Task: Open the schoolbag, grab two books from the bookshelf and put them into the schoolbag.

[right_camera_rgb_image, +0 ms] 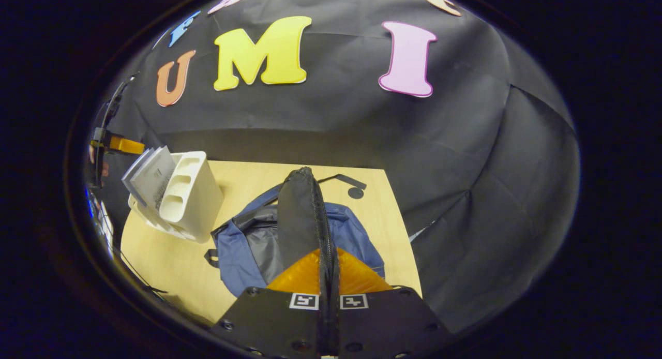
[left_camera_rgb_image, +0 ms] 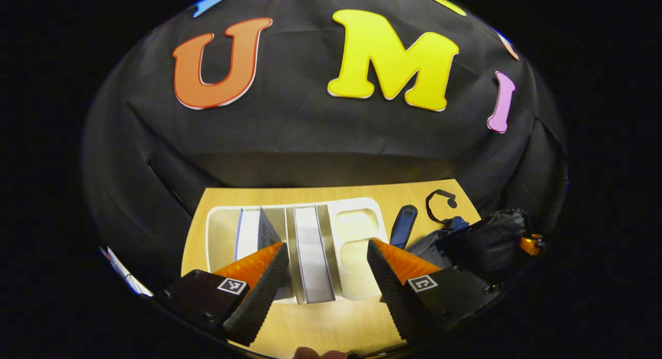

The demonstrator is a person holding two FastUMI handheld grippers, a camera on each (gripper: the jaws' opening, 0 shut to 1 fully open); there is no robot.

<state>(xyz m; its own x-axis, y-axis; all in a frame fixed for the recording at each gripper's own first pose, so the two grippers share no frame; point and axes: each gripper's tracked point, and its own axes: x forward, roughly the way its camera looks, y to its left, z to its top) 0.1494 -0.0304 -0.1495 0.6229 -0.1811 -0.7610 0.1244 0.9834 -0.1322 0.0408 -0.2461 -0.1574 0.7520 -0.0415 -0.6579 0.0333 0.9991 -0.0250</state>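
While left gripper (left_camera_rgb_image: 327, 268) jaws gape before bookshelf (left_camera_rgb_image: 357, 245) | right gripper (right_camera_rgb_image: 329, 268) jaws seemingly clamp schoolbag (right_camera_rgb_image: 300, 219) flap

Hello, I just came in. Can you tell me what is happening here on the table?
A person holds a two-finger tool in each hand at a wooden table. The right tool is shut on a black zippered edge of the blue schoolbag and holds it up. The left tool is open and points at the white bookshelf, with its fingers either side of an upright book. No book is in the bag yet, as far as the views show.
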